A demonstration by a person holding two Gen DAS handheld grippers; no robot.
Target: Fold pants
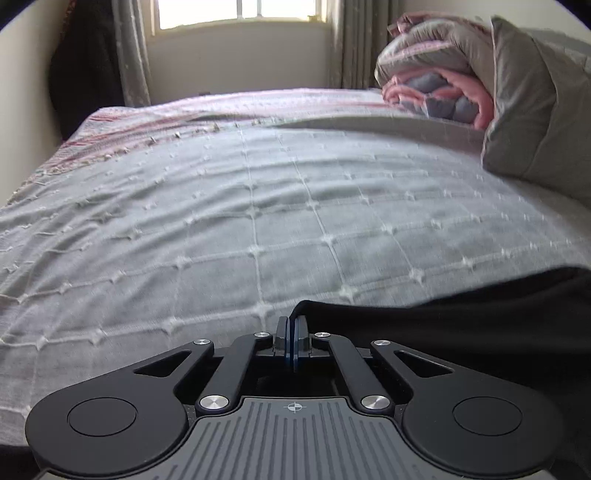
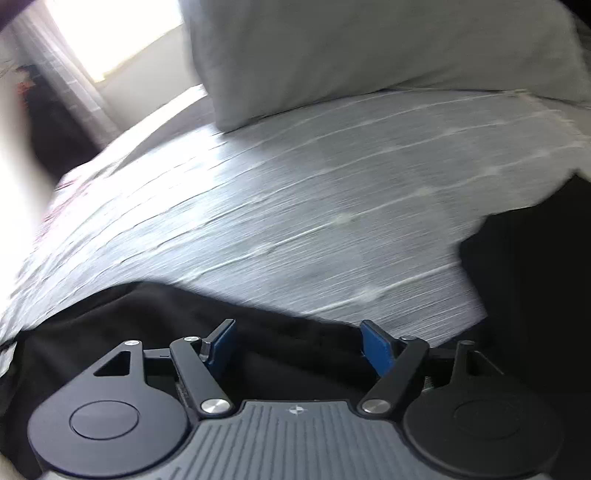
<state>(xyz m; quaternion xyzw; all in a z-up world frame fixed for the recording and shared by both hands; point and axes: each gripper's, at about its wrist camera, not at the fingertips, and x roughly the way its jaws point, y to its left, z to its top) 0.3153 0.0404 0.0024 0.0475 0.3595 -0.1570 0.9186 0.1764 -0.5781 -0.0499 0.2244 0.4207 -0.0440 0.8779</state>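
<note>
Blurred bedspread (image 2: 295,206) surrounds black pants (image 2: 295,354), their shape cut off.

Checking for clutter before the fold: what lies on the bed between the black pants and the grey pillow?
Only bare grey bedspread lies between the black pants and the grey pillow, as the right wrist view shows.

The black fabric pants (image 1: 461,325) lie on the grey grid-stitched bedspread (image 1: 258,206), at the near right of the left wrist view. The left gripper (image 1: 293,325) sits at their left edge. Behind, at far right, a grey pillow (image 1: 535,110) stands on the bedspread, with a rolled pink-and-grey quilt (image 1: 436,74) left of it. A window (image 1: 240,11) lies beyond the bed.

In the right wrist view, the right gripper (image 2: 299,343) is over the pants.
</note>
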